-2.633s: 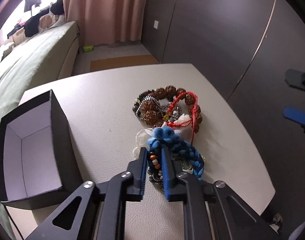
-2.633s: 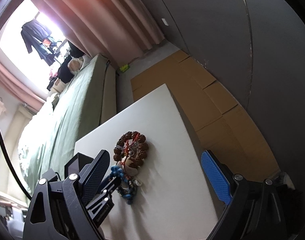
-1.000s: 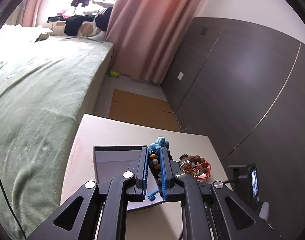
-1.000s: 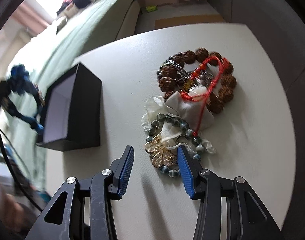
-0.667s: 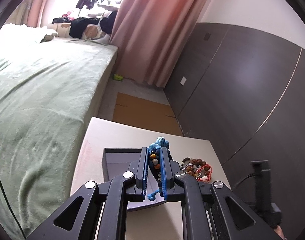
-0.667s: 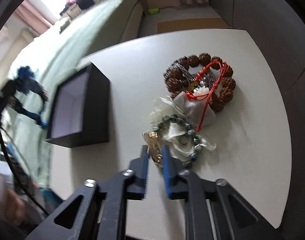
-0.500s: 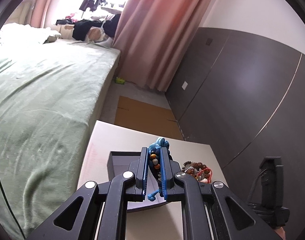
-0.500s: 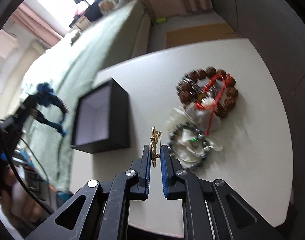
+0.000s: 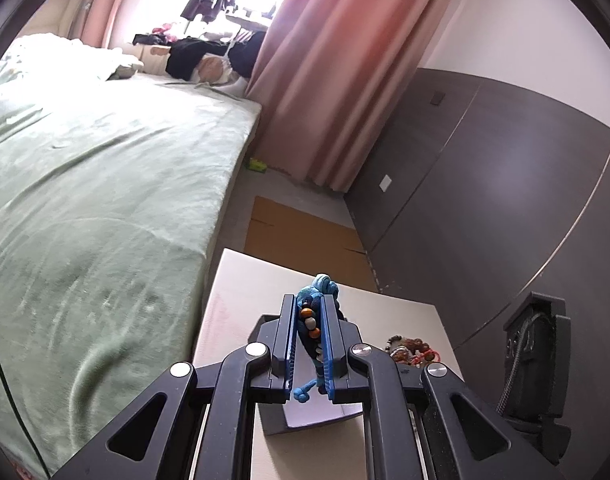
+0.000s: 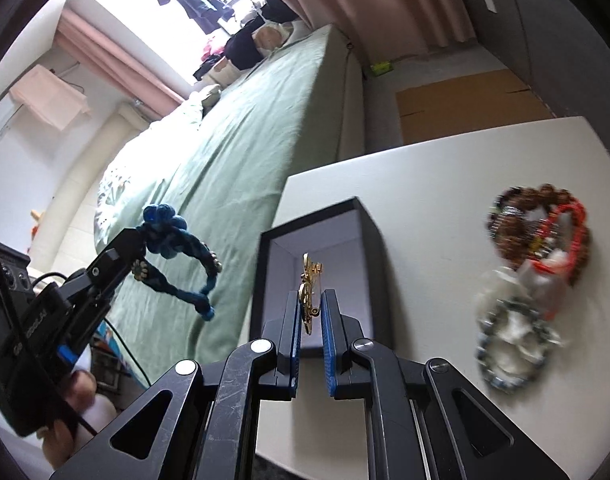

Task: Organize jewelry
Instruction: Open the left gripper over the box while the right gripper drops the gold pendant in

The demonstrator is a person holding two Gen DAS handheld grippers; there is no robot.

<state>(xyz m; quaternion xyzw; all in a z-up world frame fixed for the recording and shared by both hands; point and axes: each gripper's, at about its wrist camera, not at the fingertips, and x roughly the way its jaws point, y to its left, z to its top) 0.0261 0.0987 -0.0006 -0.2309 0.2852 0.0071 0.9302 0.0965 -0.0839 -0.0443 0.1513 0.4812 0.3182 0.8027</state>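
My left gripper (image 9: 309, 312) is shut on a blue braided bracelet (image 9: 319, 292) with small beads and holds it in the air above the open black box (image 9: 317, 414). From the right wrist view the bracelet (image 10: 173, 248) hangs off to the left of the table, over the bed side. My right gripper (image 10: 310, 300) is shut on a gold brooch (image 10: 308, 280) and holds it over the open black box (image 10: 369, 240). A pile of jewelry (image 10: 537, 248) lies on the white table (image 10: 425, 176) to the right: brown beads, a red cord, a grey bead bracelet.
A green bed (image 9: 85, 184) runs along the table's left side. Dark wall panels (image 9: 505, 184) stand behind and to the right. Flat cardboard (image 9: 301, 232) lies on the floor beyond the table. The jewelry pile (image 9: 413, 350) shows right of the box.
My left gripper lifted the blue bracelet off the pile and carried it left over the box. My right gripper closed on the gold brooch, lifted it and moved it over the box.
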